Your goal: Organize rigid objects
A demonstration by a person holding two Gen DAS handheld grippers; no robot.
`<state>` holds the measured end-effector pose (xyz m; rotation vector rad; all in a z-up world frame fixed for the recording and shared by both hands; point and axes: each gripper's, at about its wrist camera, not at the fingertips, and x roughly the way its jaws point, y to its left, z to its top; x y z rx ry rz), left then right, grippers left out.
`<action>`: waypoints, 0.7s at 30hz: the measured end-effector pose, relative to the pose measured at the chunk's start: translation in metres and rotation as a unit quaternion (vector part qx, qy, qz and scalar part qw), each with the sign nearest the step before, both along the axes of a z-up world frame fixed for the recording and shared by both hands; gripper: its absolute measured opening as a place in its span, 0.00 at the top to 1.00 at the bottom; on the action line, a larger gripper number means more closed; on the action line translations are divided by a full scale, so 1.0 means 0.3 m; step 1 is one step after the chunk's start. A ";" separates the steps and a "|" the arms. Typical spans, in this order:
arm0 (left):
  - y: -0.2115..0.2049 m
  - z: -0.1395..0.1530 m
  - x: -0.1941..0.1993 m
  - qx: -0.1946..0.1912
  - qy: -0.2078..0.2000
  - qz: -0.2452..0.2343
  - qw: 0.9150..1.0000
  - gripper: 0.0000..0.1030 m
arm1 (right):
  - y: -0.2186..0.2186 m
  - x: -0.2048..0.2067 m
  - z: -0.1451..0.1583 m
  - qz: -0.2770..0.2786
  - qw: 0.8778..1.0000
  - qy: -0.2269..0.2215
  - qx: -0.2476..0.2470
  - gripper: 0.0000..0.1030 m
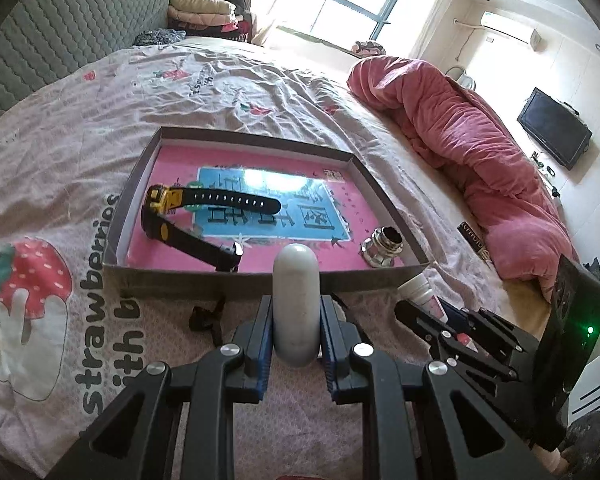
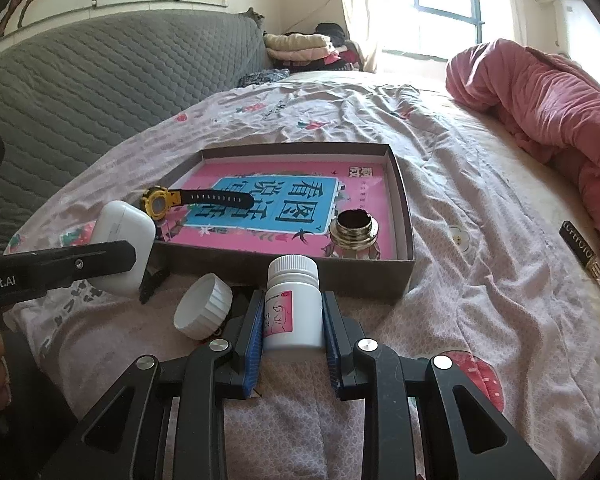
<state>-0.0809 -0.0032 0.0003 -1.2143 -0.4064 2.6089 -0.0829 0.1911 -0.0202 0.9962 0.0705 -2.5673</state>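
- On the bed [image 1: 60,160], just before the near wall of a shallow cardboard box [image 1: 268,276], both tools sit level and point toward the window.
- The left hand-held gripper [image 1: 296,316] is clamped on a white earbud case [image 1: 296,300], held on edge between the blue pads; the case's rounded end reaches up over the box wall.
- The right hand-held gripper [image 2: 293,320] is closed on a white pill bottle [image 2: 293,304], which stands upright with its cap on (the pink label faces the camera).
- Inside the box lie a yellow-and-black watch [image 1: 196,208], straps spread across the pink book cover, and a metal threaded fitting [image 1: 382,246] in the near right corner.
- Only the right wrist view shows a loose white ribbed cap [image 2: 203,306] on the sheet, left of the bottle and outside the box; it also shows the case from its broad side.
- Only the left wrist view shows the wall-mounted television [image 1: 554,132] beyond the pink quilt [image 1: 480,152].
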 end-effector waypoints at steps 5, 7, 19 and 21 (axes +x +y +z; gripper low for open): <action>0.008 0.022 0.003 -0.009 0.006 0.005 1.000 0.79 | -0.002 0.006 0.012 0.002 1.000 0.004 -0.004 0.74; 0.011 0.029 0.005 -0.013 0.009 0.006 1.000 0.79 | 0.001 0.006 0.017 0.001 1.000 0.004 -0.005 0.74; 0.011 0.064 -0.018 -0.024 0.027 0.018 0.999 0.79 | 0.001 0.003 0.070 -0.008 1.000 0.015 -0.027 0.74; 0.008 0.071 -0.033 -0.024 0.033 0.023 0.999 0.79 | -0.006 -0.002 0.079 -0.010 0.999 0.018 -0.027 0.74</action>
